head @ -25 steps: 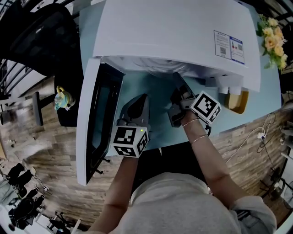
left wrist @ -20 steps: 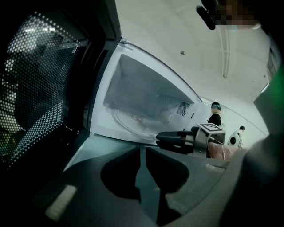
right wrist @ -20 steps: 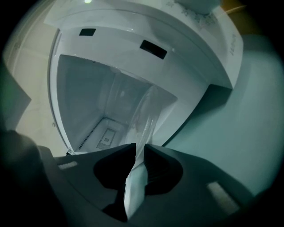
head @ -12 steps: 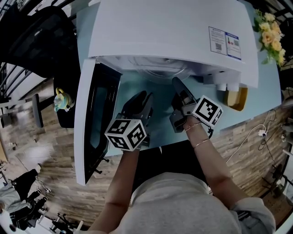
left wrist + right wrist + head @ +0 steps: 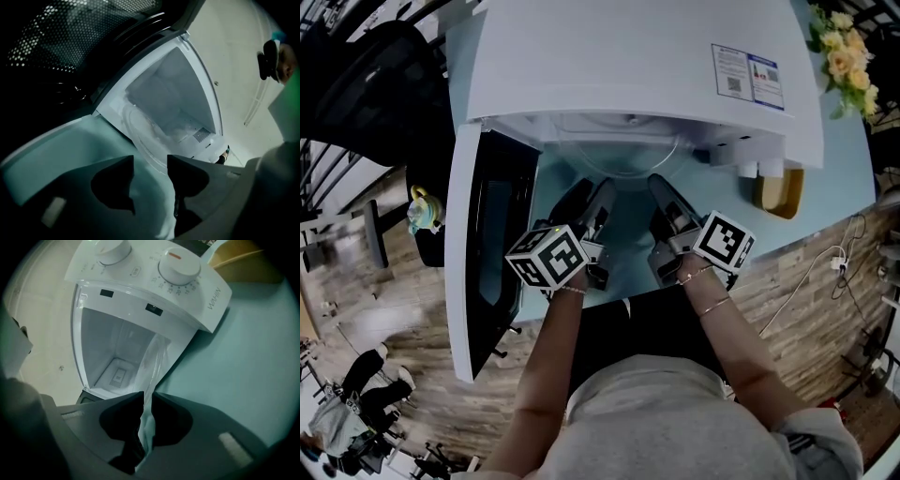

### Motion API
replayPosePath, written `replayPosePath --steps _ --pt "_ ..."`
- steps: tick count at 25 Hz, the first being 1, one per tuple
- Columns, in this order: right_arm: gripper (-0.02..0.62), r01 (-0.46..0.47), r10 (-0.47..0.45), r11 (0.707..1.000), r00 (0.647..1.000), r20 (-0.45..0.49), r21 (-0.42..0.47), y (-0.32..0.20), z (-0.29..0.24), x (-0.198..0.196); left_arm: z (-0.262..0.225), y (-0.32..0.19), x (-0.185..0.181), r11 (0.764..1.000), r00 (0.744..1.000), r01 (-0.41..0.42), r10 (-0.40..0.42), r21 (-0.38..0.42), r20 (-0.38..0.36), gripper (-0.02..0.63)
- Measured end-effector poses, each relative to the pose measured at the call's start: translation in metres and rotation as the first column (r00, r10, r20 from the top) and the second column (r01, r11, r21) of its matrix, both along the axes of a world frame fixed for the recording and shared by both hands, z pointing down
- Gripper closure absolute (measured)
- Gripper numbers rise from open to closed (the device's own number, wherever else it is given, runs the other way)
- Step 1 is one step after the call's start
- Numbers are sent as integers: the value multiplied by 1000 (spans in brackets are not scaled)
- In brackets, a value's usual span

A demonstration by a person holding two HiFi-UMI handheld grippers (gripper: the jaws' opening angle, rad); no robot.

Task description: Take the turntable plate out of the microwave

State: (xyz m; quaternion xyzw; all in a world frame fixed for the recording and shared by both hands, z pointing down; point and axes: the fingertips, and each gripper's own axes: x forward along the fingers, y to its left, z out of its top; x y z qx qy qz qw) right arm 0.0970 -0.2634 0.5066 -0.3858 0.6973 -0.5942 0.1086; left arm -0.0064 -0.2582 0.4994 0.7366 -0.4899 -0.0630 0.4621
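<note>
The white microwave (image 5: 628, 66) stands on a teal table (image 5: 830, 173) with its door (image 5: 487, 234) swung open to the left. The clear glass turntable plate (image 5: 623, 161) lies in the mouth of the cavity, its front rim sticking out. My right gripper (image 5: 659, 187) is shut on the plate's right rim; in the right gripper view the plate (image 5: 152, 362) runs edge-on into the shut right gripper (image 5: 146, 401). My left gripper (image 5: 600, 195) is open beside it. In the left gripper view the plate (image 5: 140, 126) reaches toward the left gripper (image 5: 150, 164).
The control panel with two knobs (image 5: 178, 261) is right of the cavity. An amber container (image 5: 773, 192) stands by the microwave's right side, with flowers (image 5: 844, 47) behind it. A small teapot (image 5: 422, 202) sits on a dark stool left of the door.
My left gripper has moved forward and turned, coming up beside the right one at the plate's rim. The right gripper has stayed shut on the plate, whose front rim now shows more.
</note>
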Motion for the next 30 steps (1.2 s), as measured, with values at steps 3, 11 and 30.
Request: replayPosePath --steps 3,11,30 --pt "518 15 -15 1000 1000 -8 6 9 1 1 3 -2 -3 999 999 28 -28 -15 -27 386" --pt "520 26 -25 998 1000 15 -51 41 -1 5 10 -10 -1 999 989 48 -51 -26 -138 385" --pt "506 118 -120 992 989 -87 -33 71 11 19 19 1 -8 990 971 96 -117 -107 -210 471"
